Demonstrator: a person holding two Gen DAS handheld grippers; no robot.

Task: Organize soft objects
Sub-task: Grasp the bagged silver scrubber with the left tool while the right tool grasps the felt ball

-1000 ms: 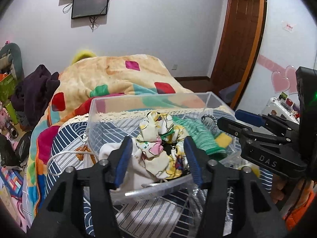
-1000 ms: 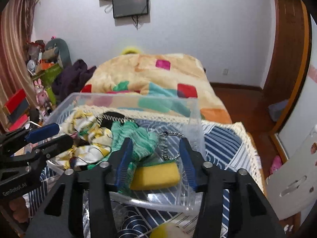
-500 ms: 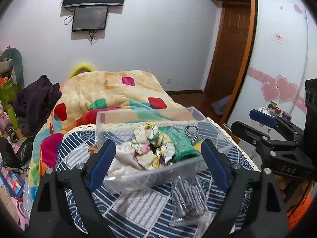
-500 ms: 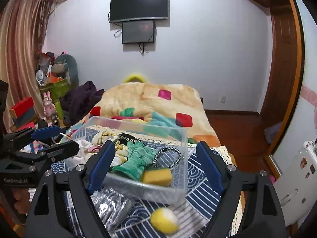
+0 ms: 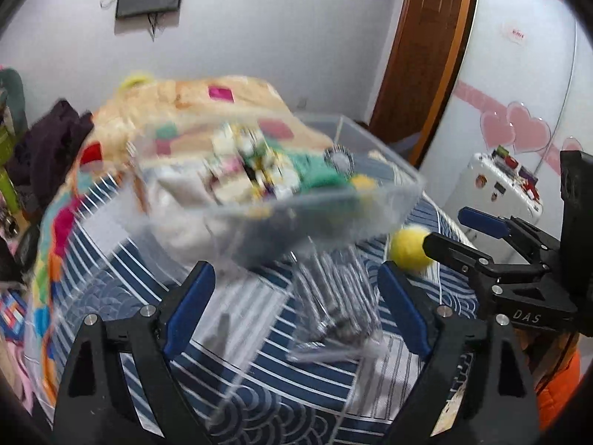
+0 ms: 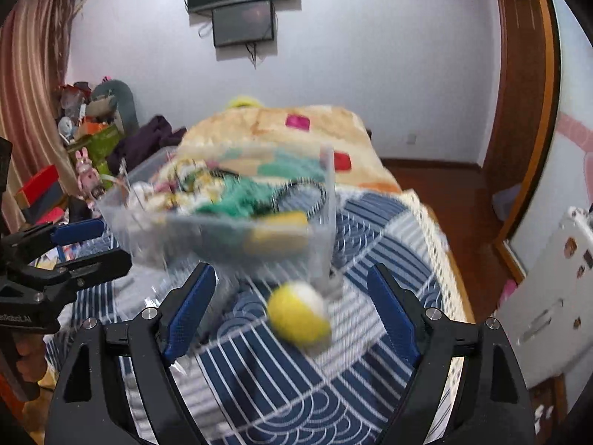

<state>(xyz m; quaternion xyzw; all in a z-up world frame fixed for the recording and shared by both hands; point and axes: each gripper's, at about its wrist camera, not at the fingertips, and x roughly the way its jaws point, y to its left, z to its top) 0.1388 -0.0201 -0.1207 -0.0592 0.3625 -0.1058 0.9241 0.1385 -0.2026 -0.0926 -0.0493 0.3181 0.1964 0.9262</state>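
Most of the work looked already done. The clear plastic storage box (image 5: 385,185) stood on the blue and white patterned cloth (image 5: 259,378) that covered the surface, and inside it lay the soft things: a crumpled floral fabric piece (image 5: 252,163), a green knitted item (image 6: 237,200), a white cloth (image 5: 178,189) at the left end and a yellow sponge block (image 6: 278,230) near the front wall. A dark beaded ring (image 5: 339,159) also lay in the box; the pictures were blurred, so finer details could not be read. Two things were outside the box on the cloth: a small yellow fuzzy ball (image 6: 296,315) and a transparent packet with grey ribbed content (image 5: 333,304), which lay just in front of the box. The left gripper (image 5: 296,304) had its blue-padded jaws spread wide and held nothing; the packet was seen between them, but the pads did not press on it. The right gripper (image 6: 289,307) was wide apart as well and empty, with the ball lying loose between its fingers in its own view. I judged that the ball was the main soft thing left to put in, and perhaps the packet, if it counted as soft. After that, the task would be nearly complete.
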